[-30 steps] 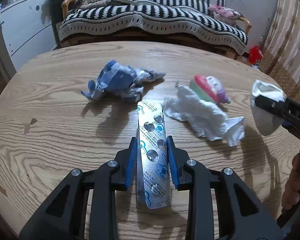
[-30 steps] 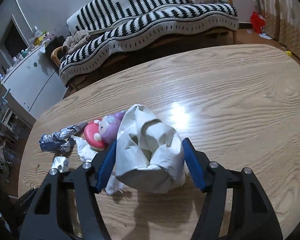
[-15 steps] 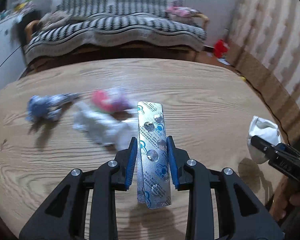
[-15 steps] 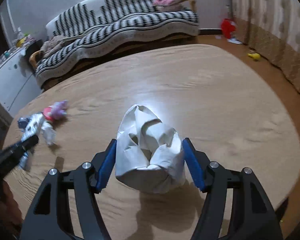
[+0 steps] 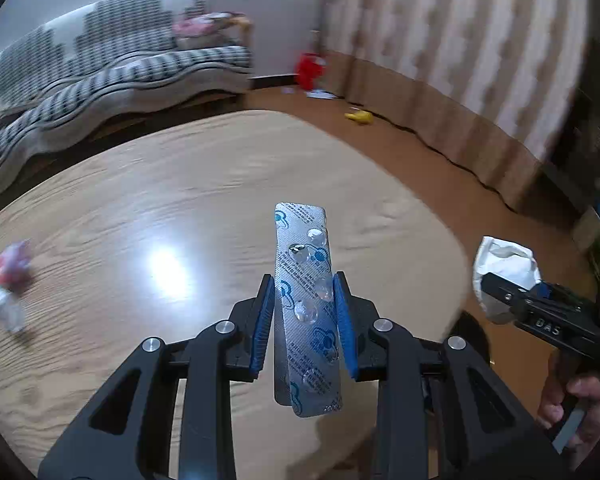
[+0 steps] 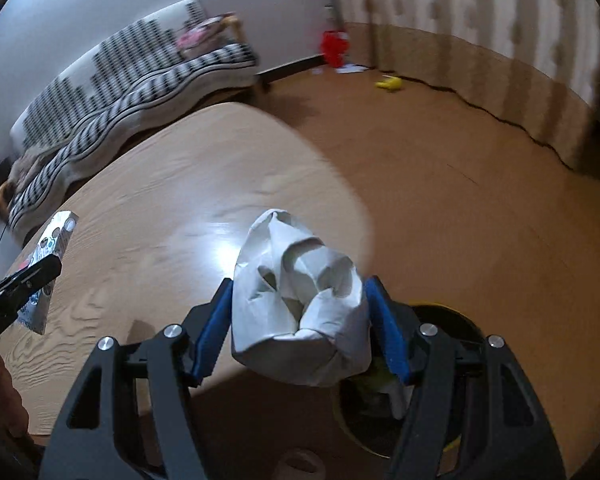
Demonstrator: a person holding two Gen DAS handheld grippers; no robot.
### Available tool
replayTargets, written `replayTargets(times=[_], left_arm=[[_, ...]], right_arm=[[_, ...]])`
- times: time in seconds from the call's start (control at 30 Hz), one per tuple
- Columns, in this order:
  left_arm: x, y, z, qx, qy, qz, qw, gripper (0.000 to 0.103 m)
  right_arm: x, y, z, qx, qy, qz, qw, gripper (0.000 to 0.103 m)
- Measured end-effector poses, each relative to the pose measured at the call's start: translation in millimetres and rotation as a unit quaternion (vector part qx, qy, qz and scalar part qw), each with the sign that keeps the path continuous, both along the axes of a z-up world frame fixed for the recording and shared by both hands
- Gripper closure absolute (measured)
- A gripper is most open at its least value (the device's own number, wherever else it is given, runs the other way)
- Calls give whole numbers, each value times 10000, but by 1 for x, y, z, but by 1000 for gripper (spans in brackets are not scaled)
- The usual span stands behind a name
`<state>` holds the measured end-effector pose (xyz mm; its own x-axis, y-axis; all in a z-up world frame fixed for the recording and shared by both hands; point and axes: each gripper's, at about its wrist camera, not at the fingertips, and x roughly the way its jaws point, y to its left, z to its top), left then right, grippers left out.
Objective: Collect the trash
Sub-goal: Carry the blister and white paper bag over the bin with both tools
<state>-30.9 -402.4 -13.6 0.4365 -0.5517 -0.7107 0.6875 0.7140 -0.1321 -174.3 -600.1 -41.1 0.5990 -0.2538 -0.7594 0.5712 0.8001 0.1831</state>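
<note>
My left gripper is shut on a silver pill blister strip with blue print, held above the right end of the wooden table. My right gripper is shut on a crumpled white paper ball, which hangs just past the table's edge over a round bin with a yellow rim on the floor. In the left wrist view the right gripper shows at the far right with the paper ball. In the right wrist view the left gripper holds the blister strip at the left edge.
A pink toy and white tissue lie blurred at the table's left end. A striped sofa stands behind the table. On the brown floor are a red object and a yellow item near the curtain.
Both grippers have swung right across the table toward its right edge, each keeping its load. The toy and tissue slid to the far left of view, and the bin has come into sight.
</note>
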Motion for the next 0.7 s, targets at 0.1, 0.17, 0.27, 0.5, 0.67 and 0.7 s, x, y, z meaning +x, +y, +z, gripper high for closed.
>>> replayTargets(times=[0.1,0.17,0.27,0.5,0.67,0.7], left_arm=[[-25,-39,-9,18,0,-502,9987,74],[-37,-55,-16,46,68,-735,9973,74],[-58,-82,-29,120,131,-1121,9935,74],[-87,-123,-45,164,197,-1712,9849,74],[-97,-142,-53,202,322,-1908,9809,74],[-99,-145,-54,206,337,-1937,9803,74]], right_arm=[[-36,-28,-13,98,36,-354,9993,38],[-58,-46,-24,191,91,-549,9983,38],[-81,-71,-39,351,226,-795,9960,38],[-94,-98,-67,754,620,-1011,9901,38],[-93,-94,-84,1062,953,-923,9855,38],[-92,-95,-87,1099,989,-900,9849,38]])
